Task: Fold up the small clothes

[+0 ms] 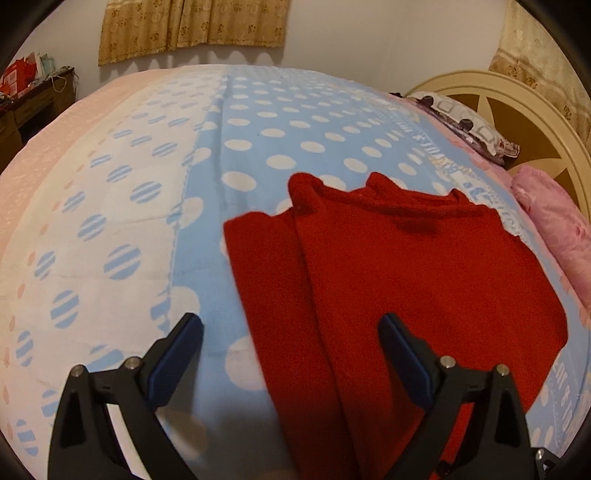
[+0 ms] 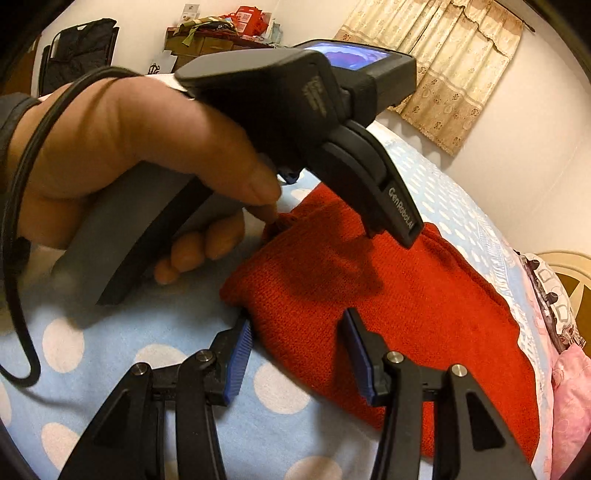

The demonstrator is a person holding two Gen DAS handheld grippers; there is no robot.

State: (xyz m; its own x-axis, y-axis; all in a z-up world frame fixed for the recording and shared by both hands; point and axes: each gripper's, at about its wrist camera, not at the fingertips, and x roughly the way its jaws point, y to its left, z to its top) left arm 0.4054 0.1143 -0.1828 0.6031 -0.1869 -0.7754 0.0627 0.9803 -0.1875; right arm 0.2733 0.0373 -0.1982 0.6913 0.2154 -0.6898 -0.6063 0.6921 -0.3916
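Observation:
A red knitted sweater (image 1: 388,266) lies partly folded on the blue polka-dot blanket (image 1: 266,122), with one side turned over onto its body. My left gripper (image 1: 291,332) is open and empty, hovering over the sweater's near left edge. In the right wrist view the sweater (image 2: 388,302) lies just ahead, and my right gripper (image 2: 299,339) is open with its jaws standing over the sweater's near corner. The left gripper's body (image 2: 314,110), held in a hand, hangs above the sweater's far edge, its fingertip (image 2: 406,236) close over the cloth.
A pink pillow (image 1: 554,229) and a patterned pillow (image 1: 465,122) lie at the right by the cream headboard (image 1: 517,107). A dark wooden dresser (image 1: 33,99) stands at the far left. Curtains (image 1: 192,26) hang on the back wall. A black cable (image 2: 14,258) trails from the left hand.

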